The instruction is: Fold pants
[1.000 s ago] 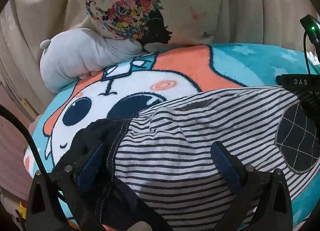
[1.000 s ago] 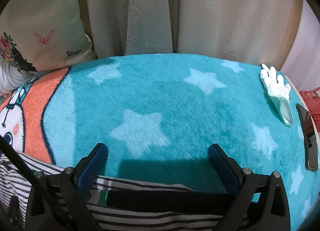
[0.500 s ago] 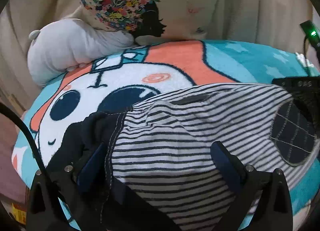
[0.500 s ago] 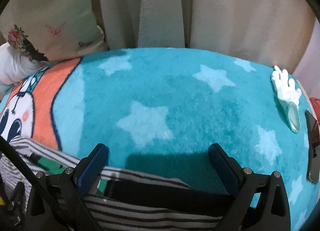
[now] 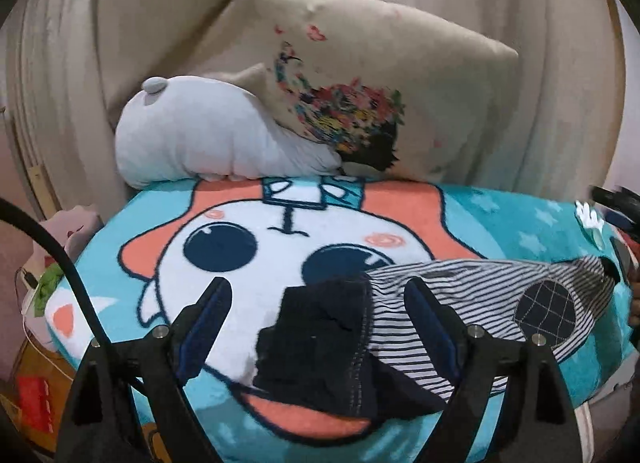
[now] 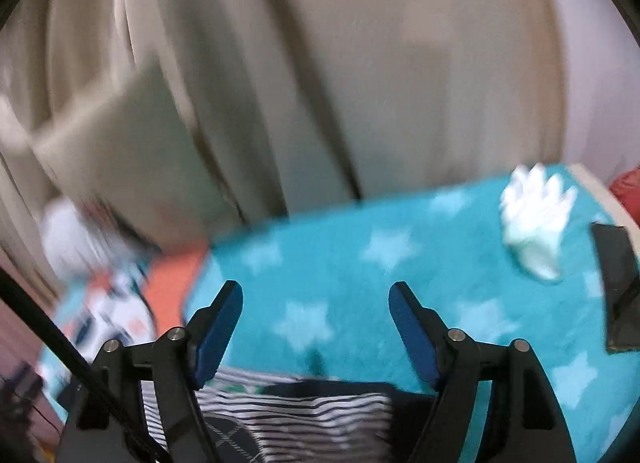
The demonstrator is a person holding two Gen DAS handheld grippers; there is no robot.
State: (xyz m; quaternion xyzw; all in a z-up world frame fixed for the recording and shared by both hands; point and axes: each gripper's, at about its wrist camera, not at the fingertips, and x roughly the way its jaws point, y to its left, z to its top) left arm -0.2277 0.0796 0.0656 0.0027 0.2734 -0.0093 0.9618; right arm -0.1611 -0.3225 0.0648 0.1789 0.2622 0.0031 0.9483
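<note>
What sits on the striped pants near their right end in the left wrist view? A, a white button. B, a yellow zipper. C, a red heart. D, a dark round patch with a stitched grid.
D: the striped pants carry a dark round patch crossed by light stitched grid lines.
</note>
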